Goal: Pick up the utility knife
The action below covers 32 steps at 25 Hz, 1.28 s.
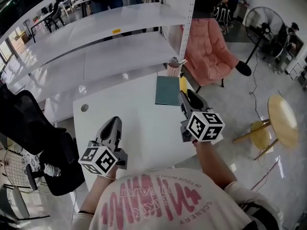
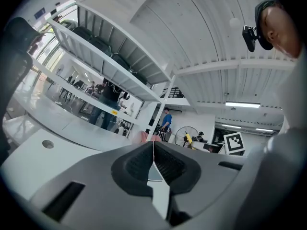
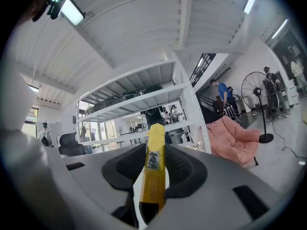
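Between the jaws of the right gripper (image 3: 154,159), clamped mid-body near the edge of the white table (image 1: 134,109), sits the slim yellow plastic utility knife (image 3: 156,138). It looks light, rigid and smooth, so this central grip on its flat sides should hold. The left gripper (image 2: 153,153) has its jaws pressed together, empty.

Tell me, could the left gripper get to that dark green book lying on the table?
Probably yes. Only bare table lies between the left gripper and the book. Its jaws are shut, though, so they would have to open, and the right gripper, holding the yellow knife, sits close beside it.
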Each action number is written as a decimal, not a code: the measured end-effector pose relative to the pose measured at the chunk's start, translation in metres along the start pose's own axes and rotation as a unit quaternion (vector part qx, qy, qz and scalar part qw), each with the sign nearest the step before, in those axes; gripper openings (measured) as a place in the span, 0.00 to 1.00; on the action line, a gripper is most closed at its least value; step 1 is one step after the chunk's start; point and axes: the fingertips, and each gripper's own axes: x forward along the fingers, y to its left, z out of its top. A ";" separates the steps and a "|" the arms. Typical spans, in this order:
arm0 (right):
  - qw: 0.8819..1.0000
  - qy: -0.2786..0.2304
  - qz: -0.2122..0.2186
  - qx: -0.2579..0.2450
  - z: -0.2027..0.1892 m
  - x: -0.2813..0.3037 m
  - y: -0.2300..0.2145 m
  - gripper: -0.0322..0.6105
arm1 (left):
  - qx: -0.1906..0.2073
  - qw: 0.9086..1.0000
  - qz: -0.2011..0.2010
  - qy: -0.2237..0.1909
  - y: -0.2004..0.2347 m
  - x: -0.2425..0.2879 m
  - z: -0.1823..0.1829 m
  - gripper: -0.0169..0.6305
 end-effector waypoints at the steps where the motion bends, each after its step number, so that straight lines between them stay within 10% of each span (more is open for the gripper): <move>1: 1.000 -0.002 -0.002 0.008 -0.002 -0.006 0.000 0.26 | 0.001 1.000 -0.002 0.000 -0.002 -0.001 -0.001 0.07; 32: 0.993 0.091 -0.050 0.054 -0.118 -0.107 0.030 0.27 | -0.019 0.998 -0.034 0.054 -0.016 -0.059 -0.068 0.07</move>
